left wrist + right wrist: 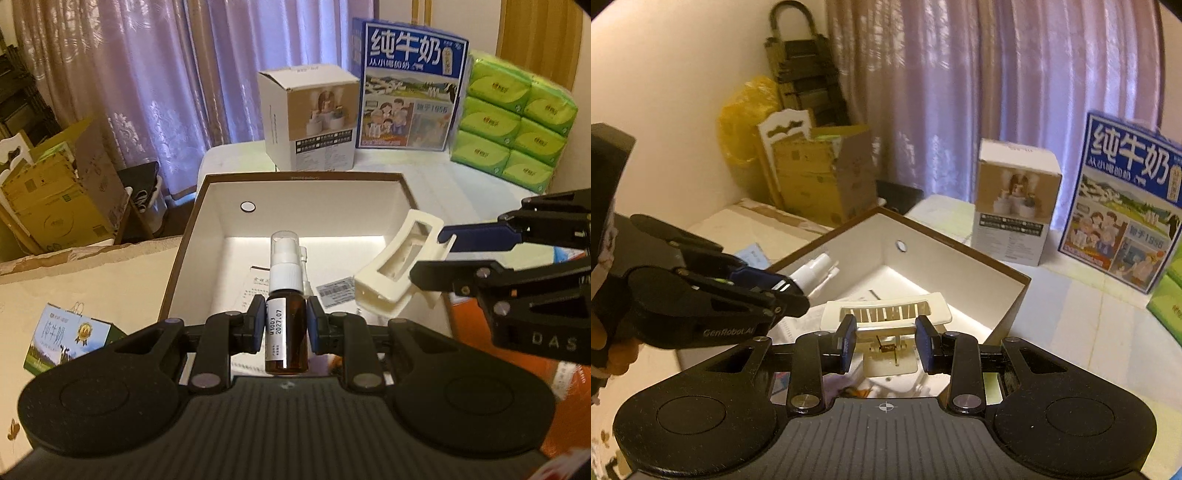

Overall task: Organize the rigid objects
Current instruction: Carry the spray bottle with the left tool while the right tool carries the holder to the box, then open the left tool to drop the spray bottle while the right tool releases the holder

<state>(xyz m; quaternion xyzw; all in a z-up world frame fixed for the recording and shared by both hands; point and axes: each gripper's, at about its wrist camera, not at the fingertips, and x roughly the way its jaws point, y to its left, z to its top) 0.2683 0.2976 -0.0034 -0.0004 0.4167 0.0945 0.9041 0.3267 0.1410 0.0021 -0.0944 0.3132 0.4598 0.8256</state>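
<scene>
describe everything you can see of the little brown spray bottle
The spray bottle is small, of amber, glass-like material, with a white pump head under a clear cap and a white label printed with 2027.07. It stands upright, clamped at its body between the blue-padded fingers of the left gripper, in front of the open white-lined box. Only the finger pads touch it. A white nozzle part shows beside the pump.
</scene>
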